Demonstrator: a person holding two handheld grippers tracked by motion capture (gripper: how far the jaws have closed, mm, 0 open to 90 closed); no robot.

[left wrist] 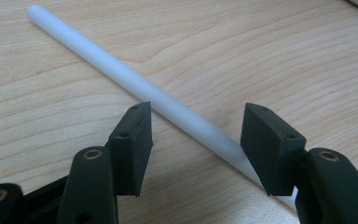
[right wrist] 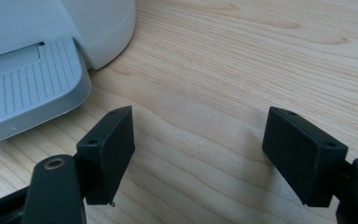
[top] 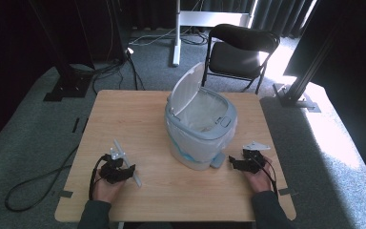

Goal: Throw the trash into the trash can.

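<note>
Straddling white rod (left wrist: 168,105) | left hand-held gripper (left wrist: 196,140) released | rod diagonal on table (left wrist: 270,56)

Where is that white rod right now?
The white rod lies flat on the table, near its left front, between the open jaws of the left gripper, left of the bin.

The bin (top: 200,125) stands mid-table (top: 124,114); the rod (top: 126,162) lies to its left; a chair (top: 240,50) stands behind.
</note>
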